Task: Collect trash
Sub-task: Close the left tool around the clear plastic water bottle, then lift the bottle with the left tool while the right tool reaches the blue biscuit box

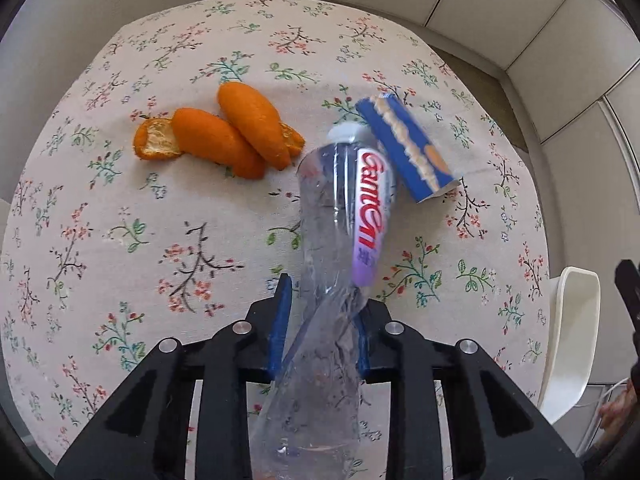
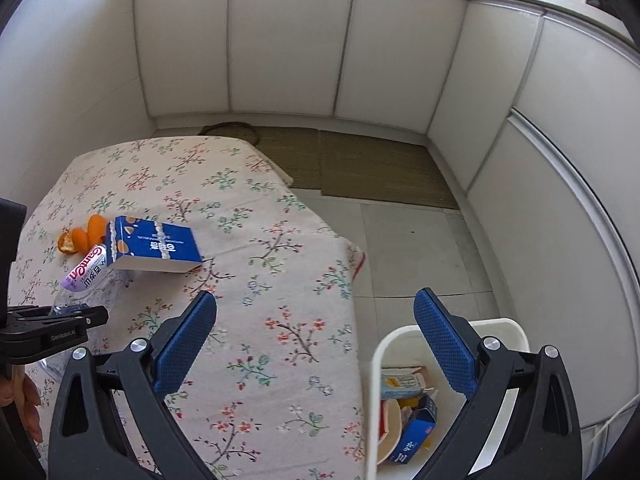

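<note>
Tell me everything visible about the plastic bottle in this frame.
The plastic bottle is clear, crumpled and looks empty, with a white cap and a red, white and purple label. The left gripper is shut on its squashed lower body. Its cap end points away towards the orange peels, beside the blue carton, over the floral tablecloth.

I see a clear, glossy, crumpled plastic bottle (image 1: pixel 340 216) with a shiny printed label. The orange peels (image 1: pixel 224 136) look matt, pitted outside, pale and fibrous inside. The blue carton (image 2: pixel 154 250) looks like smooth printed cardboard. The floral tablecloth (image 1: pixel 140 240) is matt woven cloth. The left gripper (image 1: pixel 320 320) is matt black plastic with bright metal screws; the right gripper (image 2: pixel 316 340) has textured blue pads. The white bin (image 2: pixel 516 332) is smooth plastic.
</note>
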`<state>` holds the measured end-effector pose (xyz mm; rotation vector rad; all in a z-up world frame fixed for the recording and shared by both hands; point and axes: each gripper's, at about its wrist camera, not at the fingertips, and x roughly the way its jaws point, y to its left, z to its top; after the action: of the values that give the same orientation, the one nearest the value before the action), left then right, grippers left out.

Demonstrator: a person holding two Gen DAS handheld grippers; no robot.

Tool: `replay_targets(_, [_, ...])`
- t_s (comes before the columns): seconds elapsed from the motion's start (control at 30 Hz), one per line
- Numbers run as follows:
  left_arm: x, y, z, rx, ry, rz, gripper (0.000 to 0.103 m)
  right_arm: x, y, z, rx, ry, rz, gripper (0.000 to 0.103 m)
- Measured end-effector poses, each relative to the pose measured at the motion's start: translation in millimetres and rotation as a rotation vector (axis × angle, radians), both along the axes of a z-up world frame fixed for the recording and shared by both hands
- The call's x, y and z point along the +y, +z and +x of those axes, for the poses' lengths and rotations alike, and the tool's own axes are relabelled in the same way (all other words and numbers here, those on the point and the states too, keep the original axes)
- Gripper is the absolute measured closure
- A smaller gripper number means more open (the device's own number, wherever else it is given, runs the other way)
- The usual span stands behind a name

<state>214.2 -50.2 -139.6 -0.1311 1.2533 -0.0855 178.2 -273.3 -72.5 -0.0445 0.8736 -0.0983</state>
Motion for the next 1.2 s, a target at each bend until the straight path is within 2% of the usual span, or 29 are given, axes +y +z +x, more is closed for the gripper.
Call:
replay_targets(0.1, [23,11,-11,-0.005,0.002,-0.027,0.078,22,-14,14,0.03,0.071,-0.01,0.007])
replay_targets(0.23, [55,17,-19,0.034,0.001,-0.093,0.078,47,-32,26,0.074,0.126,-0.001,0.007])
replay_targets(0.37, [74,13,-25,0.118,-0.024,-0.097,0.077,67,-38,33,0.087,0.161,0.015,0.007])
replay_targets(0.43, [83,8,-28,0.165,-0.039,-0.097,0.072,76,-39,34,0.088,0.178,0.021,0.007])
replay_targets(0.5, [88,4,-30,0.192,-0.041,-0.057,0.052,84,-40,36,0.087,0.196,0.019,0.007])
replay_targets(0.57, [91,3,-31,0.209,-0.052,-0.035,0.045,91,-39,39,0.082,0.213,0.015,0.007])
replay_targets(0.7, [89,10,-23,0.19,-0.065,-0.033,0.037,100,-41,44,0.08,0.236,0.017,0.007])
replay_targets(0.8, [92,15,-16,0.179,-0.051,-0.056,0.037,101,-44,47,0.089,0.243,0.019,0.007])
replay_targets(0.83, [93,14,-15,0.183,-0.045,-0.069,0.037,101,-46,49,0.091,0.244,0.018,0.007])
replay_targets(0.87, [92,12,-11,0.188,-0.045,-0.075,0.042,101,-47,50,0.093,0.243,0.017,0.007])
replay_targets(0.9, [91,10,-11,0.195,-0.053,-0.075,0.053,100,-47,51,0.095,0.241,0.018,0.007])
replay_targets(0.93, [90,9,-11,0.197,-0.063,-0.081,0.055,99,-48,52,0.096,0.24,0.021,0.007])
replay_targets(1.0, [87,9,-15,0.183,-0.08,-0.1,0.074,98,-48,55,0.096,0.235,0.035,0.007])
replay_targets(1.2, [85,29,-19,0.087,-0.087,-0.101,0.078,104,-51,66,0.095,0.265,0.057,0.007])
